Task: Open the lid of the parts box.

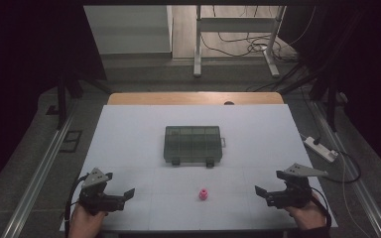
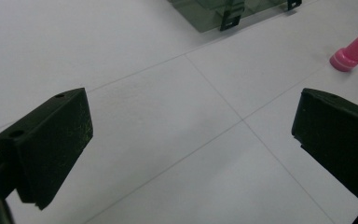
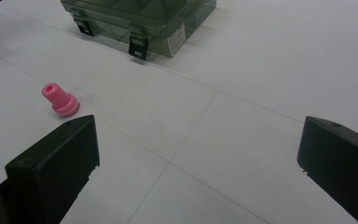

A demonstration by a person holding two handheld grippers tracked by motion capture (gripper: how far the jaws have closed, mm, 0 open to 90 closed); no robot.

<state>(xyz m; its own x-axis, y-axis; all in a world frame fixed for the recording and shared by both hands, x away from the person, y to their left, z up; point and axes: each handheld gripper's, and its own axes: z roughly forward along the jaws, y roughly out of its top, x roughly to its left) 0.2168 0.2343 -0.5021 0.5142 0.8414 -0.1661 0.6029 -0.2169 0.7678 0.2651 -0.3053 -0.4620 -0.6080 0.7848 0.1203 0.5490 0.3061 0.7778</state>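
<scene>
A small pink plug-shaped part [image 1: 204,194] stands on the white table top near the front, between my two grippers. It shows at the upper right of the left gripper view [image 2: 352,52] and at the left of the right gripper view [image 3: 60,100]. A closed smoky-green compartment box [image 1: 192,145] with two black latches sits in the middle of the table; its front edge shows in both gripper views [image 2: 214,14] [image 3: 140,18]. My left gripper [image 1: 124,196] is held at the front left, open and empty. My right gripper [image 1: 261,191] is held at the front right, open and empty.
The white table top [image 1: 129,134] has a wooden strip along its far edge. A white power strip [image 1: 321,148] with cables lies on the floor to the right. Metal rails run along both sides, and a table frame with cables stands beyond.
</scene>
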